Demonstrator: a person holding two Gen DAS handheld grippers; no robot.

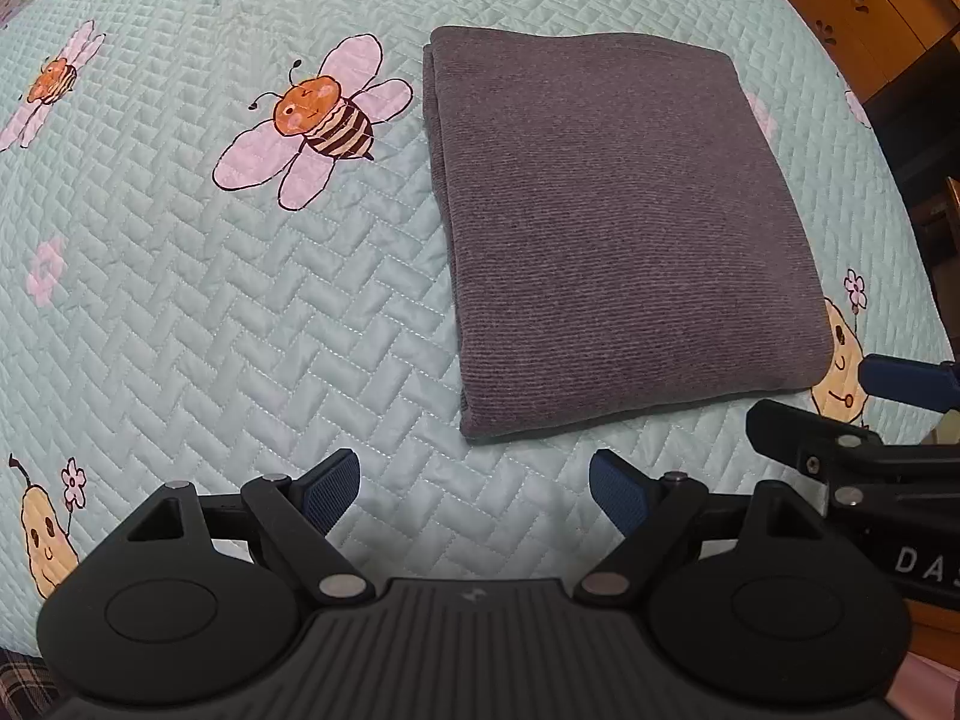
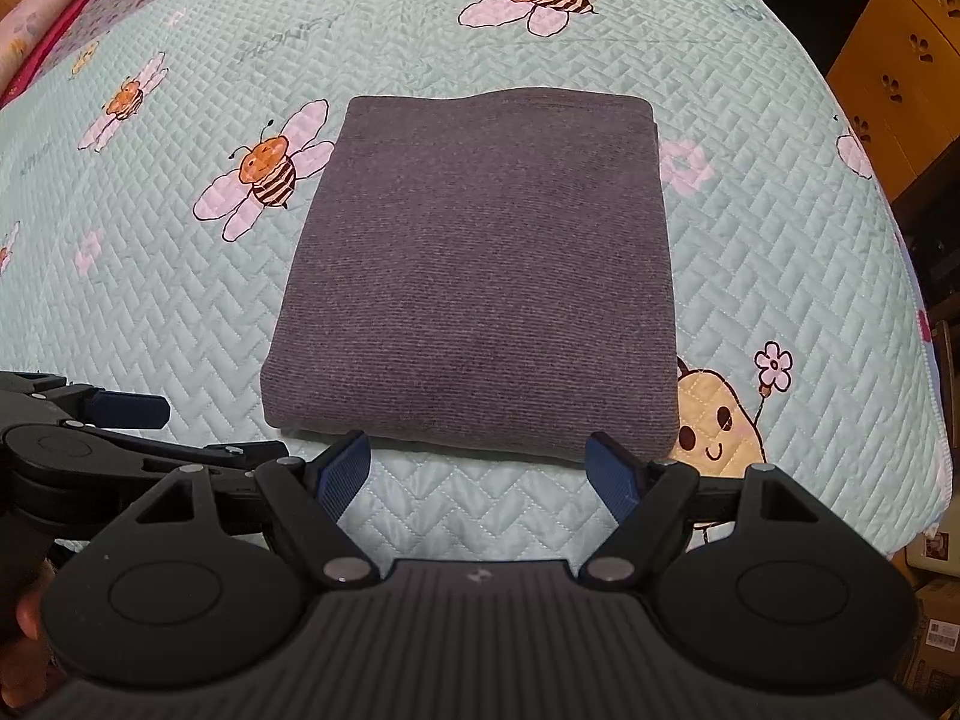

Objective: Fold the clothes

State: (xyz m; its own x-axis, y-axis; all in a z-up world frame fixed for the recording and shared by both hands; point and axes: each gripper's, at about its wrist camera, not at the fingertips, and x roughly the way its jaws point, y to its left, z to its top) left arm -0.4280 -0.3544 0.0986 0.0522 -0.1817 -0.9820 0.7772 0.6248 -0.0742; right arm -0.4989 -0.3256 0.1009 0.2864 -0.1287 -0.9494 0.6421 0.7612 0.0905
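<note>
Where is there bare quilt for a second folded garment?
Left of the grey folded garment, the quilt lies bare around the printed bee. The near strip is crowded by both open grippers.

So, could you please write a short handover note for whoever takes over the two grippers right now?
Left gripper: open, empty, over bare quilt near the garment's near left corner.
Right gripper: open, empty, at the garment's near edge; contact unclear.
Grey garment: folded into a neat rectangle, lying flat on the bee-print quilt.
Done: the folding looks complete.
Left: probably only drawing both grippers away; no other clothes are in view.
</note>
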